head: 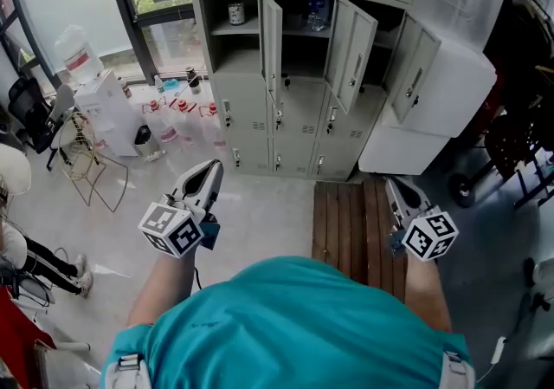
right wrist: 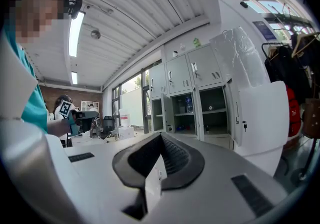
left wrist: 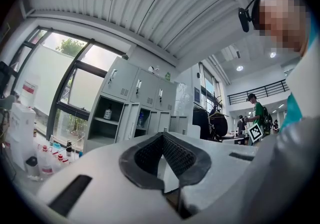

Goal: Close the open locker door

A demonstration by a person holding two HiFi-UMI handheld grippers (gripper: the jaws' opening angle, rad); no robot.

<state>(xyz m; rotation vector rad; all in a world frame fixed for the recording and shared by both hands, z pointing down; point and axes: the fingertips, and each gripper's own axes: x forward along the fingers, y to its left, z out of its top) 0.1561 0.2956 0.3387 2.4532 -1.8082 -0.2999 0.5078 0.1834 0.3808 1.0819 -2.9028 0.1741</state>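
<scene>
Closing not begun | three locker doors are standing open, well apart from me | I am holding left tongs and right tongs pressed together, empty

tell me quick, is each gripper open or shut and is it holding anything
Left gripper: shut, holding nothing.
Right gripper: shut, holding nothing.
</scene>
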